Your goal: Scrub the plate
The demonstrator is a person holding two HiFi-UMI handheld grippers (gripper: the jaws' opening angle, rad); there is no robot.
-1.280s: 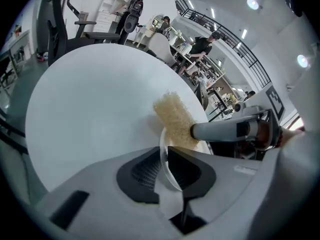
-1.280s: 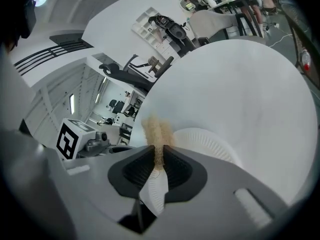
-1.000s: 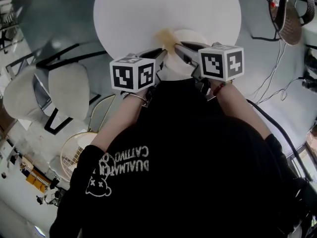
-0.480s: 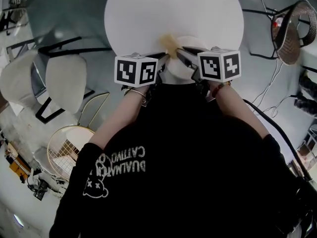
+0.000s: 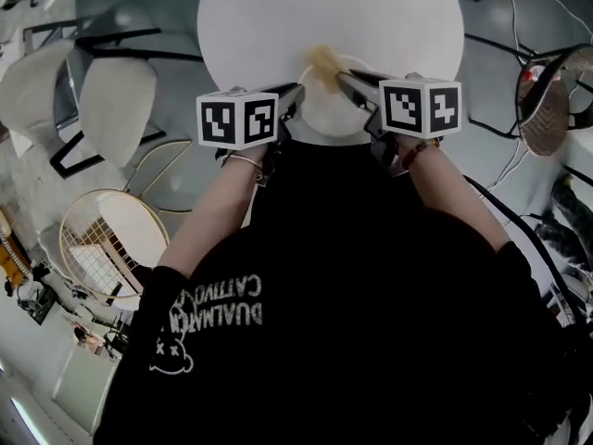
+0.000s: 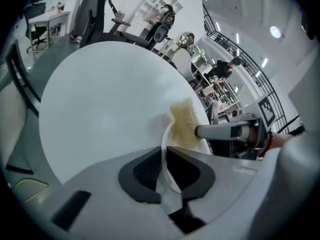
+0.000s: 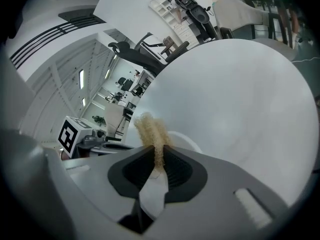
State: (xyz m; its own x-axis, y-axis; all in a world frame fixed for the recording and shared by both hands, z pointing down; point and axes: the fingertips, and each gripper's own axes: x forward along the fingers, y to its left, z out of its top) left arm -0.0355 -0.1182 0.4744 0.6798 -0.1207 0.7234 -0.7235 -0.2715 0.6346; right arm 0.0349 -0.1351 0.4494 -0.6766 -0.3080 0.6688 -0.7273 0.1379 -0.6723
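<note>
A white plate (image 5: 326, 111) lies at the near edge of a round white table (image 5: 269, 17). My left gripper (image 5: 296, 92) grips the plate's left rim (image 6: 163, 154); its jaws have just been closing with the rim between the pads. My right gripper (image 5: 345, 77) is shut on a tan scrub pad (image 5: 323, 59), which rests on the plate's far rim. In the left gripper view the pad (image 6: 183, 123) sticks out of the right gripper (image 6: 200, 131). In the right gripper view the pad (image 7: 151, 128) stands up between the pads above the plate (image 7: 189, 142).
Pale chairs (image 5: 116, 100) and a round wire chair (image 5: 111, 239) stand to the left of the table. A wicker chair (image 5: 547, 100) and floor cables (image 5: 505, 58) lie at the right. The person's black-clad body fills the lower head view.
The left gripper has rolled, so its marker cube shows a different face and sits further left. The right gripper has shifted a little to the right with the pad. The plate stays held.
</note>
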